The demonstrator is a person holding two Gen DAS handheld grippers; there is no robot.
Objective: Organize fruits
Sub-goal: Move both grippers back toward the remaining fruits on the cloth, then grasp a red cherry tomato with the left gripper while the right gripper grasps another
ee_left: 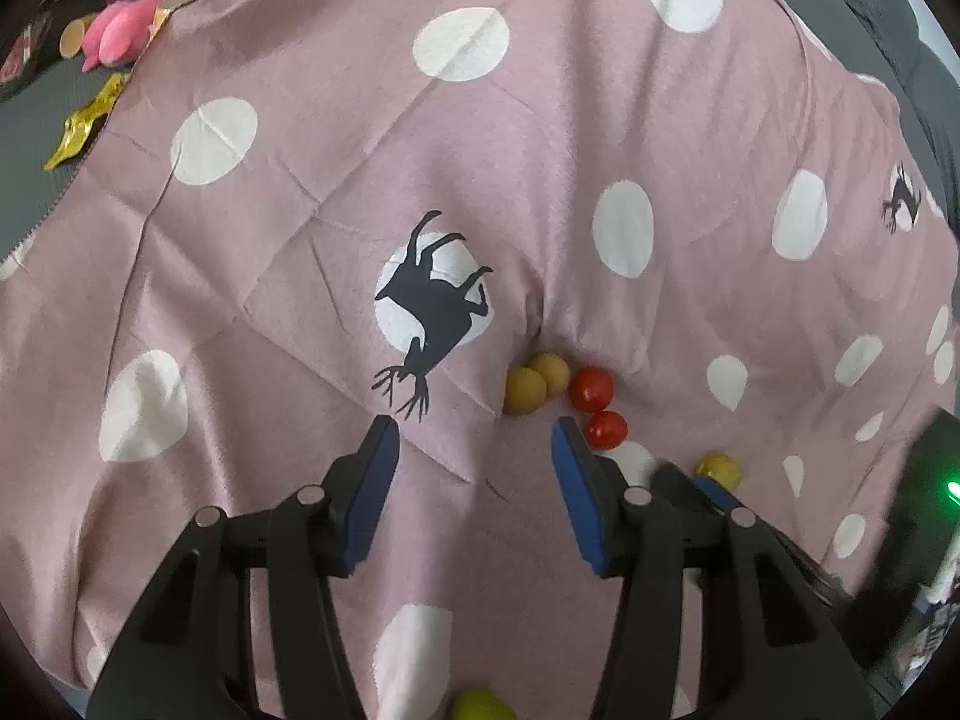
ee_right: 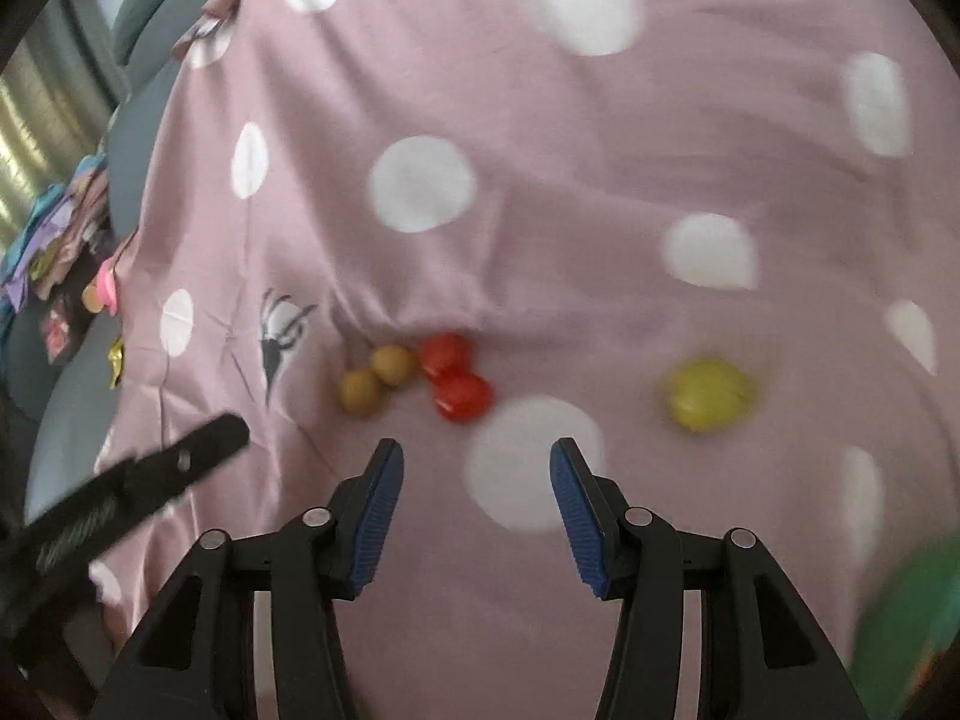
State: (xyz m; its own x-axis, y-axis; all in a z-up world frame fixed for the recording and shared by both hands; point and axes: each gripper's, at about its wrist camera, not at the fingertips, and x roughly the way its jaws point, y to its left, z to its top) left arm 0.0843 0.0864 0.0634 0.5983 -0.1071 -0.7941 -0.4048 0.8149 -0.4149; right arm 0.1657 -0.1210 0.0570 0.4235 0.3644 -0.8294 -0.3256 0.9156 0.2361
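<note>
Small fruits lie on a pink polka-dot cloth (ee_left: 540,138). In the left wrist view two tan fruits (ee_left: 525,390) touch each other, with two red fruits (ee_left: 591,389) just to their right. A yellow fruit (ee_left: 718,469) lies further right and another yellow-green one (ee_left: 480,707) at the bottom edge. My left gripper (ee_left: 474,450) is open and empty just short of the cluster. In the right wrist view the tan fruits (ee_right: 375,381), red fruits (ee_right: 456,381) and a yellow fruit (ee_right: 708,395) lie ahead of my right gripper (ee_right: 475,468), which is open and empty.
The cloth (ee_right: 540,150) covers a grey surface (ee_left: 54,114). A pink plush toy (ee_left: 117,30) and gold wrappers (ee_left: 87,120) lie at the far left. A green object (ee_right: 912,618) sits at the lower right of the right wrist view. The left gripper's black arm (ee_right: 138,492) crosses its lower left.
</note>
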